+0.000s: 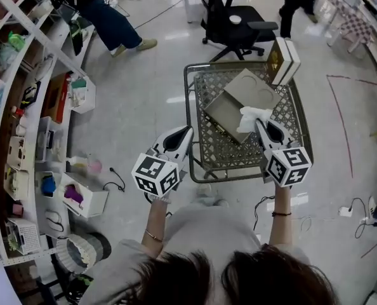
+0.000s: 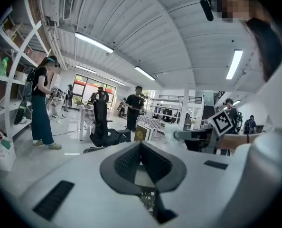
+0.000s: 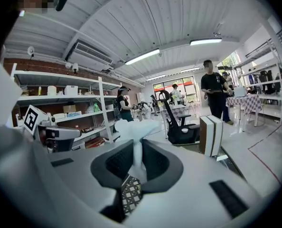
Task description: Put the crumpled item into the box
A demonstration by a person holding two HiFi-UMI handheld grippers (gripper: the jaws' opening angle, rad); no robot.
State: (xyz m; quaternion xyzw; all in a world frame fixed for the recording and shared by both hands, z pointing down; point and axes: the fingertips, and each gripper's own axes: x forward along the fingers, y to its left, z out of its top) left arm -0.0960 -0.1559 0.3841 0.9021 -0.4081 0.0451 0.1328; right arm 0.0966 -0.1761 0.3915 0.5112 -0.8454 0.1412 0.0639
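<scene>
Right gripper (image 1: pixel 263 127) has its jaws pinched on the crumpled item (image 1: pixel 253 116), a white wad that looks like tissue or thin paper. In the right gripper view the pads squeeze a thin neck of it and the bulk puffs out past the tips (image 3: pixel 134 129). Left gripper (image 1: pixel 187 131) is down at the left rim of the cart (image 1: pixel 190 113), jaw tips together with nothing between them, same in its own view (image 2: pixel 141 144). The wad hangs over the right edge of the tan box (image 1: pixel 236 103), which lies tilted in the cart's mesh basket; it looks open with the flap folded back, not certain. A second box (image 1: pixel 284 61) stands upright at the cart's far right corner, not involved. Handling guess: very light, soft, crushable, not slippery or fragile, so any pinch on a fold holds it. It may cling to a pad or drift on release, so opening the jaws low over the box opening looks safest.
</scene>
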